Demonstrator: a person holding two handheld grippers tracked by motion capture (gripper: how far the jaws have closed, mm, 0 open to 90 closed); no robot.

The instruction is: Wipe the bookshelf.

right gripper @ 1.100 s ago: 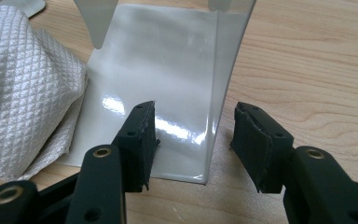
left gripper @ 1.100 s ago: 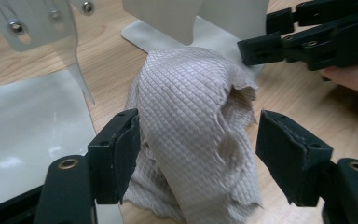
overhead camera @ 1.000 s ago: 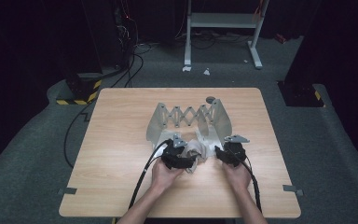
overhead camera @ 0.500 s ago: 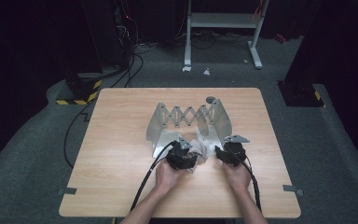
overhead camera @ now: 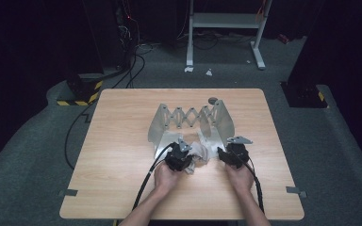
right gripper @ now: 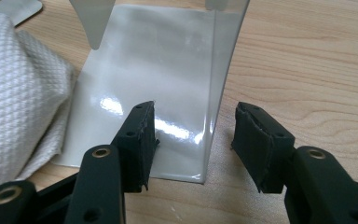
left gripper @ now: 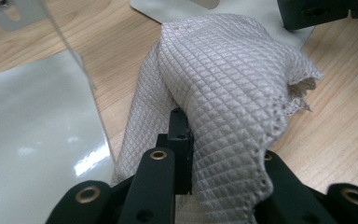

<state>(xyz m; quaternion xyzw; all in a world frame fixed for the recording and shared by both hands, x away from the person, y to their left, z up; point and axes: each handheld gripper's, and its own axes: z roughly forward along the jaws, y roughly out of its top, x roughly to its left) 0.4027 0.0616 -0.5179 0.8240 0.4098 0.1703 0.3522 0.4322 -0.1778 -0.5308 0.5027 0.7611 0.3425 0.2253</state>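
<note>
Left fingers on the cloth, right fingers wide at the rack's foot plate

Nearest the person, the left gripper (overhead camera: 187, 159) has just been closing and now pinches a bunched fold of the white quilted cloth (left gripper: 233, 88), which lies on the worktop (overhead camera: 122, 155) between the two hands. The right gripper (right gripper: 193, 142) holds its fingers wide, one on each side of the upright edge of the glossy grey plate (right gripper: 158, 70), not pressing it. Farther back stands the metal folding rack (overhead camera: 188, 117) with its scissor lattice.
</note>
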